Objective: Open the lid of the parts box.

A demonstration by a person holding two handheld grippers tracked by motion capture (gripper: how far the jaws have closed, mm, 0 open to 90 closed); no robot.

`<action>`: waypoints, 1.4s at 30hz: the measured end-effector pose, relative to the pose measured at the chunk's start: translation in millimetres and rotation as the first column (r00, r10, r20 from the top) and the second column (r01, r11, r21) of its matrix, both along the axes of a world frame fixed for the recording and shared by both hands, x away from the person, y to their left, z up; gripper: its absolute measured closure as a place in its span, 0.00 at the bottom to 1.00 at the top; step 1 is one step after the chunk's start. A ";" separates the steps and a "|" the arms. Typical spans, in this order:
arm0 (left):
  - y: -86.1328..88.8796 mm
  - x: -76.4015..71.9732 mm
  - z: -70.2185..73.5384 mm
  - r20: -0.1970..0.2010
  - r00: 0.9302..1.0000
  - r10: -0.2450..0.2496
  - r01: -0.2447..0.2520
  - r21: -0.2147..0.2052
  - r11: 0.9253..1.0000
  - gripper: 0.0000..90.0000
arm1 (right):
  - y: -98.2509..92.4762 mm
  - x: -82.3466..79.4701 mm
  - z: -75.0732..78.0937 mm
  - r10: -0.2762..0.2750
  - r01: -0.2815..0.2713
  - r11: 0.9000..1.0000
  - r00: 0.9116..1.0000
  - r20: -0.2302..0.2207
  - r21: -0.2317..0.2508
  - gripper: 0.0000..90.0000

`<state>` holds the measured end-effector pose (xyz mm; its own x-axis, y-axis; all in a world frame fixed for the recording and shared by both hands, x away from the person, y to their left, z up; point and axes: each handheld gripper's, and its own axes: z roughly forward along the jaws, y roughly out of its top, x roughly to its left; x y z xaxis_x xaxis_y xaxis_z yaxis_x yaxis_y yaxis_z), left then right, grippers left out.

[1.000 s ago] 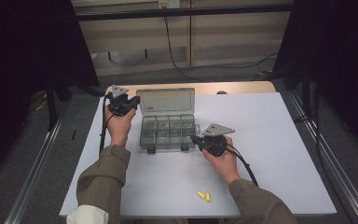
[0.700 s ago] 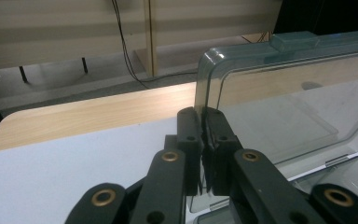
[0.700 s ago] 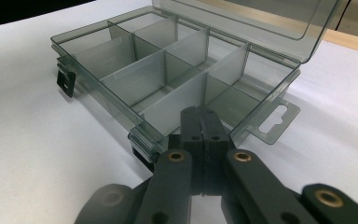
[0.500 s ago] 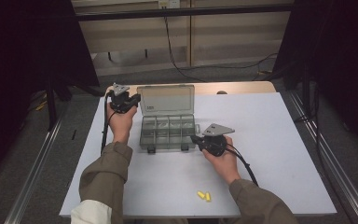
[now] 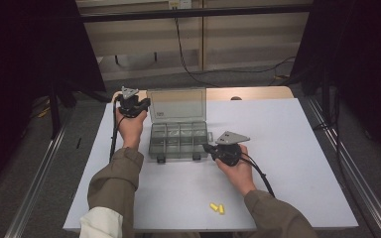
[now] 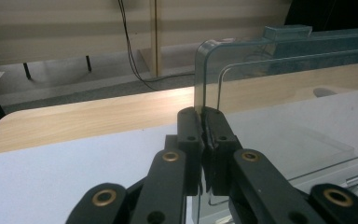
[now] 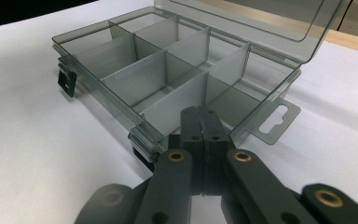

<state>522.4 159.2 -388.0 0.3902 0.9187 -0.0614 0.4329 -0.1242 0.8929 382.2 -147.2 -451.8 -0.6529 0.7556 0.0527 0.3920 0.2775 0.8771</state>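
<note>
while the left claw (image 6: pixel 203 122) pinches the left edge of the clear lid (image 5: pixel 177 103), that lid stands raised at the back of the compartment box (image 5: pixel 179 141), which sits mid-surface toward the far side. right claw (image 7: pixel 201 122) has its jaws pressed together, tips at the box's right side wall near the front corner, by the hang tab (image 7: pixel 275 120); whether they grip the wall or just touch it i cannot tell. box compartments look empty, two black latches (image 5: pixel 160 159) hang off the front edge. two small yellow pieces (image 5: pixel 217 208) lie near the front edge of the white surface (image 5: pixel 297 163), well apart from the box. wide open room right of the box and in front of it; left of the box only a narrow strip before the surface edge, taken up by the left hand (image 5: pixel 130 126). wood strip (image 5: pixel 258 93) runs along the back edge.
</note>
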 end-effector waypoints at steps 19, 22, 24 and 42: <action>-2.7 9.9 -5.7 -0.008 1.000 0.017 -0.017 0.009 1.000 0.97 | -0.3 0.1 -0.2 0.003 -0.003 1.000 1.000 0.000 0.002 1.00; -3.3 11.8 -8.8 -0.010 1.000 0.020 -0.020 0.013 1.000 0.97 | -0.3 0.2 -0.1 0.003 -0.003 1.000 1.000 0.001 0.001 1.00; -4.3 12.8 -11.3 -0.012 1.000 0.024 -0.023 0.013 1.000 0.97 | -0.3 0.0 -0.1 0.002 -0.002 1.000 1.000 0.001 0.001 1.00; -1.6 1.9 -10.0 -0.016 1.000 -0.010 0.010 -0.016 1.000 0.95 | 0.4 -1.2 1.1 -0.004 0.004 1.000 1.000 0.002 -0.010 1.00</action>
